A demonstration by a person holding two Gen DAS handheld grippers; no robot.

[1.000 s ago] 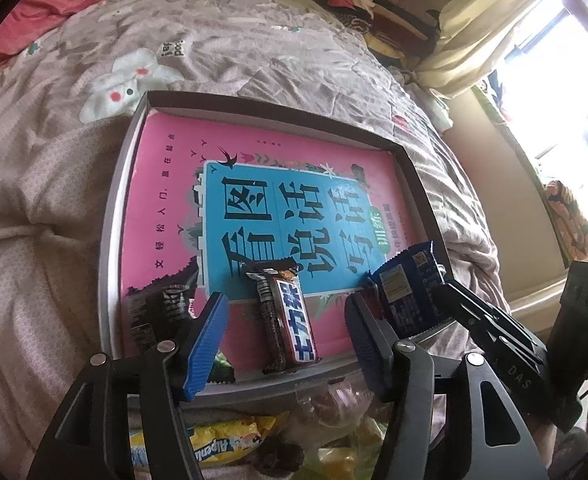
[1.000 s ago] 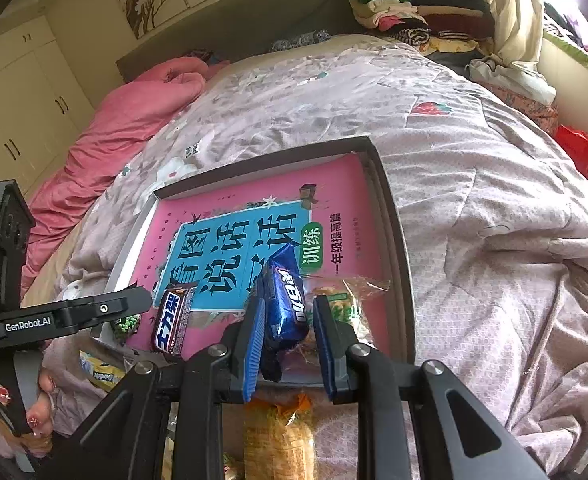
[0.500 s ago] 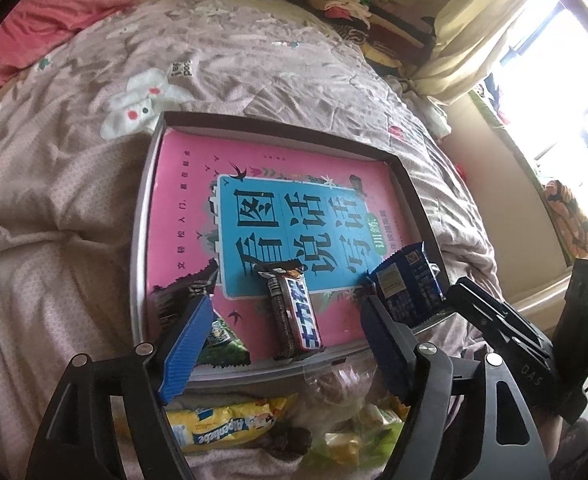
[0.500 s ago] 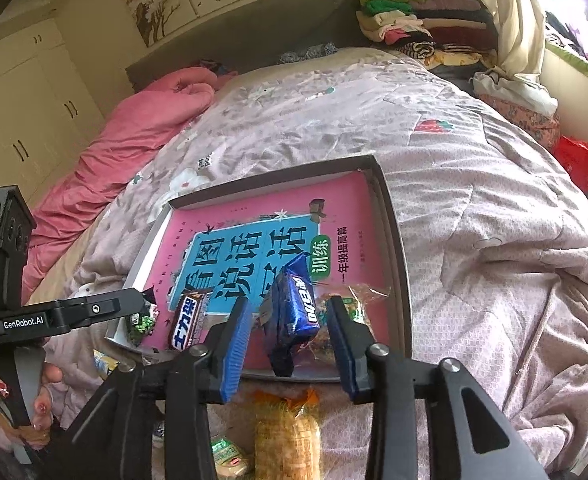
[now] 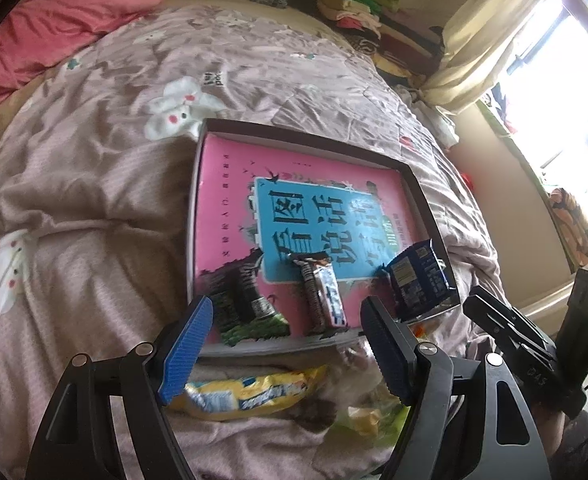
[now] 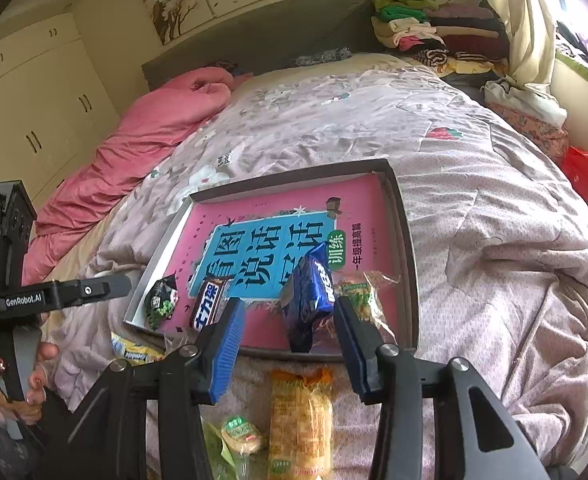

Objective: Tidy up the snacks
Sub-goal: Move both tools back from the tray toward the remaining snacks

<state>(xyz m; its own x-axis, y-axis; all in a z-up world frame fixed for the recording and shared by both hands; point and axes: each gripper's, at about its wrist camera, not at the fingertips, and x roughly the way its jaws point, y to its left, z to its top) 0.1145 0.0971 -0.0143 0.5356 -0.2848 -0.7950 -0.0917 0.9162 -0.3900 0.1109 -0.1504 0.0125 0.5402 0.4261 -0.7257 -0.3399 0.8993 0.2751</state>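
1. Two pads of the right gripper (image 6: pixel 287 340) are opening; the blue biscuit pack (image 6: pixel 308 296), pinched a second ago, now lies free in the tray (image 6: pixel 408 248).
2. Left gripper (image 5: pixel 285 350) stands spread and empty, backed off the chocolate bar (image 5: pixel 326 296).
3. Loose snacks (image 6: pixel 300 416) on the bedspread (image 6: pixel 494 240) remain to sort.

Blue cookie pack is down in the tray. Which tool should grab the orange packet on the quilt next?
Probably right. The right tool, jaws opening and clear of the blue cookie pack, has the orange packet just below it. The left tool hangs over the yellow packet instead.
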